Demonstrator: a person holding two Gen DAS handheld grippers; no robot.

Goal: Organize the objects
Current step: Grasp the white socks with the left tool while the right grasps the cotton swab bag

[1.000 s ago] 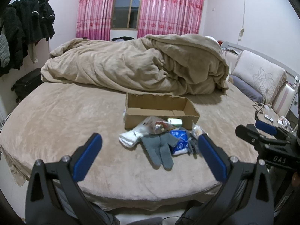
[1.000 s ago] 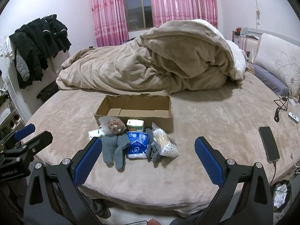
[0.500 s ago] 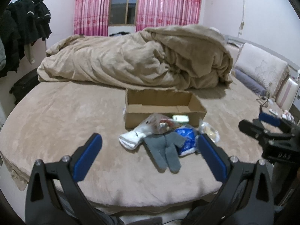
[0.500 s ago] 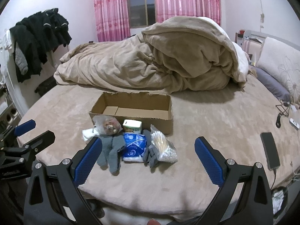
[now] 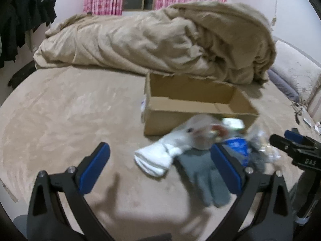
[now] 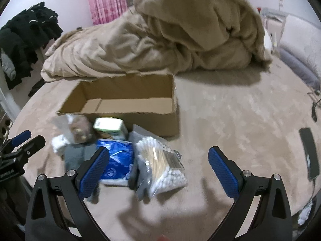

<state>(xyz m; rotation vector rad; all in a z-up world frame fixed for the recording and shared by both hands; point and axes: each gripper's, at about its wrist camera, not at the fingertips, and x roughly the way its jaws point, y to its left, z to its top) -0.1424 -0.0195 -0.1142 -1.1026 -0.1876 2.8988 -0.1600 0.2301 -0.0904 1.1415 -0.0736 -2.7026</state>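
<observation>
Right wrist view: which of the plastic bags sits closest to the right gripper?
The clear bag of cotton swabs, lying between the open right gripper fingers. The blue tissue pack sits further left; the knotted clear bag lies by the box.

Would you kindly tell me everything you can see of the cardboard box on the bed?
The cardboard box is a shallow, long, plain brown carton, open at the top, its top edges looking roughly torn. It sits upright on the tan bed cover, in front of the heaped duvet. Its inside looks empty, the bottom flaps showing. Small items crowd its near wall: a green and white carton and a clear bag seem to lean against it. Neither hand-held gripper touches it.
</observation>
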